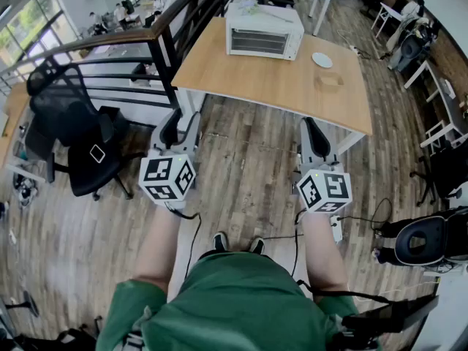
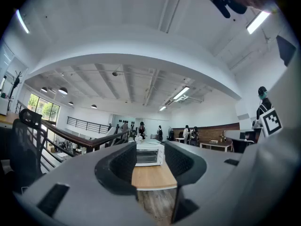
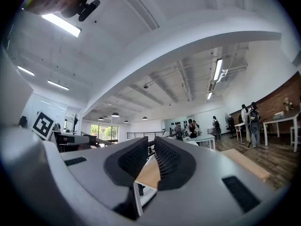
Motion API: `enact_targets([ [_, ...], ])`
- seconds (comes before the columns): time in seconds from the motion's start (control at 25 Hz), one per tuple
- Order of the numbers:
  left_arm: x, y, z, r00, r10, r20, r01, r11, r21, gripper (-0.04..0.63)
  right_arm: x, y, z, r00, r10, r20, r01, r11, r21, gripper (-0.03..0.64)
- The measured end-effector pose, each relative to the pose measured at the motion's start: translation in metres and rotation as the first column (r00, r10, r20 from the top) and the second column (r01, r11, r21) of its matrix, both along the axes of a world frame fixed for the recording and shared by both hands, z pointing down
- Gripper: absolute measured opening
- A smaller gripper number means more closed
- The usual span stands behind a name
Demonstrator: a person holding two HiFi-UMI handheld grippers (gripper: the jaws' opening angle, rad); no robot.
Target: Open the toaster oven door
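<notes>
A white toaster oven (image 1: 263,31) stands at the far side of a wooden table (image 1: 278,86), its glass door facing me and closed. Both grippers hang over the wood floor, well short of the table's near edge. My left gripper (image 1: 180,124) is open with nothing between its fingers; in the left gripper view the toaster oven (image 2: 149,154) shows far off through the gap of this gripper (image 2: 149,163). My right gripper (image 1: 315,136) is shut and holds nothing; in the right gripper view its pads (image 3: 151,157) stand close together over a strip of the table (image 3: 149,174).
A black office chair (image 1: 80,141) stands to the left, beside a dark stair railing (image 1: 146,46). A small white disc (image 1: 322,60) and a pale wooden block (image 1: 330,80) lie on the table's right part. Another black chair (image 1: 420,243) and cables are at the right.
</notes>
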State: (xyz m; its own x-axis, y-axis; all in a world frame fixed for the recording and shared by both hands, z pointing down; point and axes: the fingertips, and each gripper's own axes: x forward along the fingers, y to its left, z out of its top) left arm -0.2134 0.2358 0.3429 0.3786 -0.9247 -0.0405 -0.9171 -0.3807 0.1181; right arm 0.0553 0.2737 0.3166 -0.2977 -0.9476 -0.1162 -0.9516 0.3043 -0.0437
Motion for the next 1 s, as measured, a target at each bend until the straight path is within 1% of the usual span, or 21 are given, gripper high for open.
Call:
enact_targets([
  [0.28,-0.019,-0.005,0.003,1.0,0.007,-0.005,-0.007,1.0,-0.003,0.2,-0.018,-0.003,0.002,0.999,0.017,-0.031,-0.017,1.0,-0.004,0.06],
  [0.52,-0.028,-0.022,0.006,0.999,0.036,-0.011,-0.036,0.999,-0.001,0.201,-0.031,-0.014,0.004,0.997,0.039,-0.063,-0.04,0.999,-0.014,0.061],
  [0.56,-0.029,-0.024,0.006,0.999,0.042,-0.014,-0.042,0.999,0.001,0.2,-0.033,-0.015,0.005,0.997,0.04,-0.066,-0.041,0.999,-0.019,0.07],
  [0.6,-0.029,-0.026,0.007,0.999,0.05,-0.018,-0.05,0.999,0.003,0.2,-0.036,-0.017,0.007,0.997,0.043,-0.069,-0.045,0.999,-0.029,0.143],
  [0.64,-0.03,-0.028,0.007,0.998,0.06,-0.02,-0.06,0.998,0.004,0.201,-0.039,-0.019,0.009,0.996,0.048,-0.074,-0.051,0.998,-0.043,0.201],
  [0.76,-0.031,-0.032,0.013,0.996,0.085,-0.016,-0.085,0.996,0.003,0.201,-0.045,-0.021,0.018,0.993,0.073,-0.096,-0.08,0.994,-0.075,0.212],
  [1.0,-0.026,-0.044,0.03,0.994,0.109,-0.018,-0.109,0.994,-0.016,0.201,-0.045,-0.031,0.029,0.989,0.095,-0.116,-0.106,0.99,-0.09,0.212],
])
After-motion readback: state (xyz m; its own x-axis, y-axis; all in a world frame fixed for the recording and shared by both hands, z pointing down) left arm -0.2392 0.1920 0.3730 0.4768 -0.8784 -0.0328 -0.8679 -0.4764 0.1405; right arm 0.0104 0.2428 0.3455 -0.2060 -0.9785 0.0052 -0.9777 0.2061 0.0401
